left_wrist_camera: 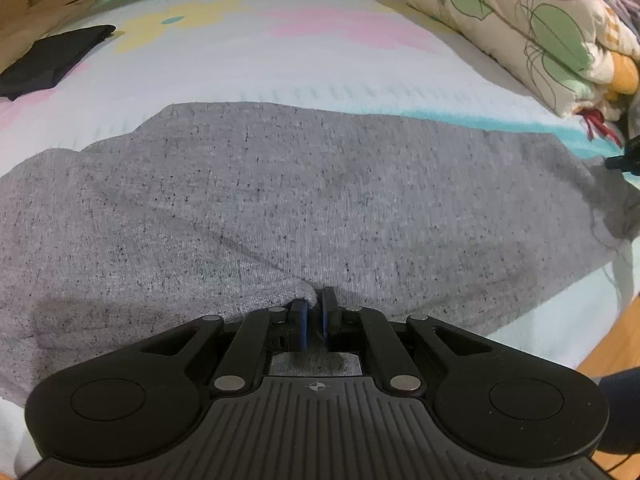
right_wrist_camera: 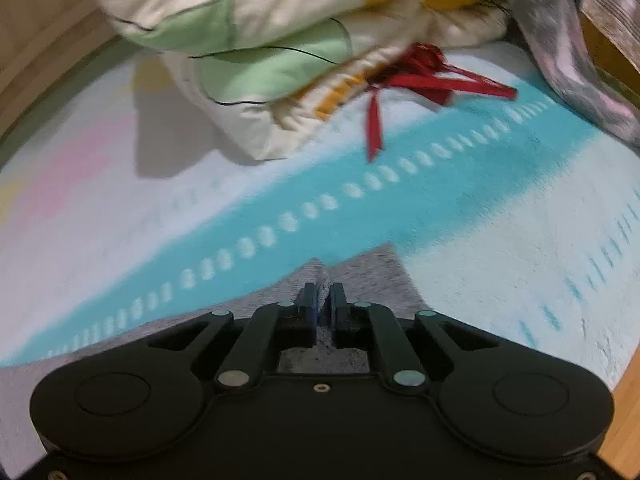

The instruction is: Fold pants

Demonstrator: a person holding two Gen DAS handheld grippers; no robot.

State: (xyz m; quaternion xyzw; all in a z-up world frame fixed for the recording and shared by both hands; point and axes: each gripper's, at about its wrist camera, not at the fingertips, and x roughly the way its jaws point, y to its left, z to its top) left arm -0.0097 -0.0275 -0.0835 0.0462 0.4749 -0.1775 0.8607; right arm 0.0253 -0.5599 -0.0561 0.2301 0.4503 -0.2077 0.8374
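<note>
This is a bedroom in a home. A bed fills most of the view, made up with a pale sheet printed in pink, yellow and teal. A folded quilt with green leaf shapes and orange patches lies on it at the far side, red ribbon ties trailing from one corner. A dark folded garment lies on the bed at the far left. Wooden boards run along the bed's edge, and a wood floor shows beside it.

Soft indoor light, fisheye-bent edges, right wrist view motion-blurred.
</note>
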